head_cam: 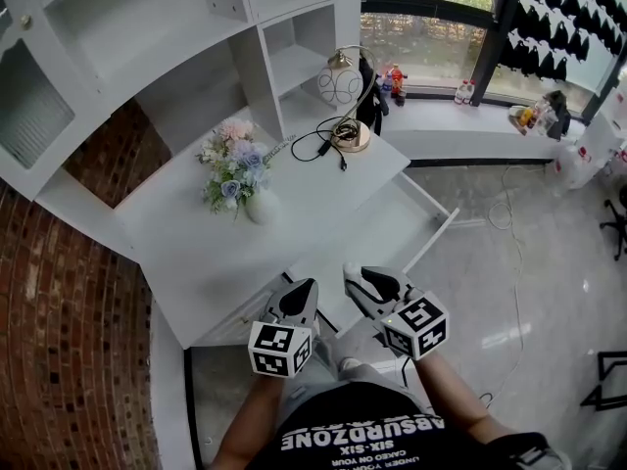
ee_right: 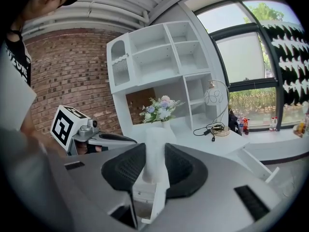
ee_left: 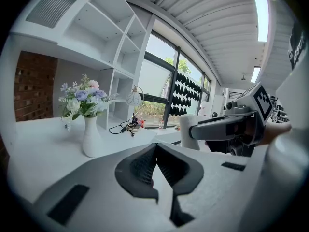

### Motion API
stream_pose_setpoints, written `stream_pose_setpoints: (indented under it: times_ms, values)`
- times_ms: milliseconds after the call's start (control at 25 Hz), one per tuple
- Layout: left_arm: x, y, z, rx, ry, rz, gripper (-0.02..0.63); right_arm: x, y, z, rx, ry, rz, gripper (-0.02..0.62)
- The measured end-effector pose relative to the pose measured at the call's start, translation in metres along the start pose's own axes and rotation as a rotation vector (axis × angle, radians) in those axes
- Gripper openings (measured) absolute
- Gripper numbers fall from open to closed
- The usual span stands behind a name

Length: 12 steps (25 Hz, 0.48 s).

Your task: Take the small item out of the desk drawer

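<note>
One white cylinder (ee_left: pixel 190 132) stands pinched in the right tool (ee_right: pixel 154 148); the left tool (ee_left: pixel 156 146) is closed and empty. Head view alone looks into the open drawer (head_cam: pixel 390 228) ahead.

Desk (head_cam: pixel 196 248) bearing flower vase (head_cam: pixel 262 208), lamp (head_cam: pixel 341 88)

Reference: globe lamp (head_cam: pixel 341 86). White shelf unit (head_cam: pixel 147 27) behind and left of lamp. Brick wall (head_cam: pixel 59 292) far left of lamp. Window (head_cam: pixel 421 47) right of lamp, daylight in. Glossy grey floor (head_cam: pixel 509 262) below-right of lamp.
</note>
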<state>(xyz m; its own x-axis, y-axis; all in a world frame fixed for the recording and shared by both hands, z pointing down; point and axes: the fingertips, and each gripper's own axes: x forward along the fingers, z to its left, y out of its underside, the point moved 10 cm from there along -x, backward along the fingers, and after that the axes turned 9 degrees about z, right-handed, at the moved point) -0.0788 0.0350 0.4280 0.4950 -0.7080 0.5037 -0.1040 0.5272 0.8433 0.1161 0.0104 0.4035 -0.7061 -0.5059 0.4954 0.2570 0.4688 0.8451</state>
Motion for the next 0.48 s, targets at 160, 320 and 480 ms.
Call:
stream_pose_setpoints:
  times_ms: [160, 320, 480]
  values:
    - [-0.004, 0.003, -0.008, 0.011, 0.001, 0.001, 0.004, -0.006, 0.003, 0.005, -0.018, -0.01, -0.004, 0.118]
    - [-0.008, 0.003, -0.018, 0.016, 0.003, -0.011, 0.003, -0.015, 0.006, 0.01, -0.023, -0.015, -0.009, 0.118]
    - [-0.011, 0.003, -0.028, 0.018, 0.012, -0.018, 0.003, -0.021, 0.009, 0.013, -0.024, -0.018, -0.012, 0.118]
